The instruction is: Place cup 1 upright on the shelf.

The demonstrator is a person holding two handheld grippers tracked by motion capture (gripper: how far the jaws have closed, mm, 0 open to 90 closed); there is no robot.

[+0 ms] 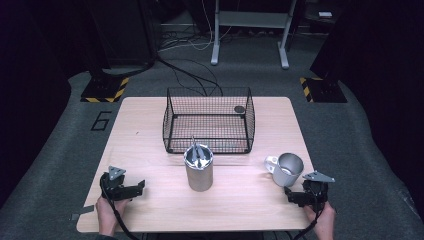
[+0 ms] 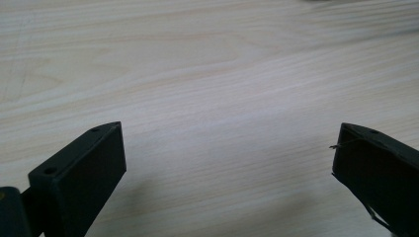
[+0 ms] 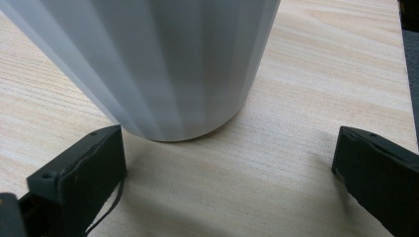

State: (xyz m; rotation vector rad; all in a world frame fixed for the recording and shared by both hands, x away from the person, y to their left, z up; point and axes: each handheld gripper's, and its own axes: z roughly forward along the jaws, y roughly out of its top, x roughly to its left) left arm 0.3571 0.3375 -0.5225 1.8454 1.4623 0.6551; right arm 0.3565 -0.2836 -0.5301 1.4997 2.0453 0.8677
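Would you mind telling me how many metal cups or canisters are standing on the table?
2: a steel canister holding utensils at centre, just in front of the wire basket, and a handled steel mug near the right gripper.

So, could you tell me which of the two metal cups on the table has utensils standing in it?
The tall handleless cup in the middle, just before the wire basket. The shorter mug by the right gripper has a handle and no utensils.

basket (image 1: pixel 208 120) behind canister (image 1: pixel 199 169); mug (image 1: pixel 285 168) right of canister.
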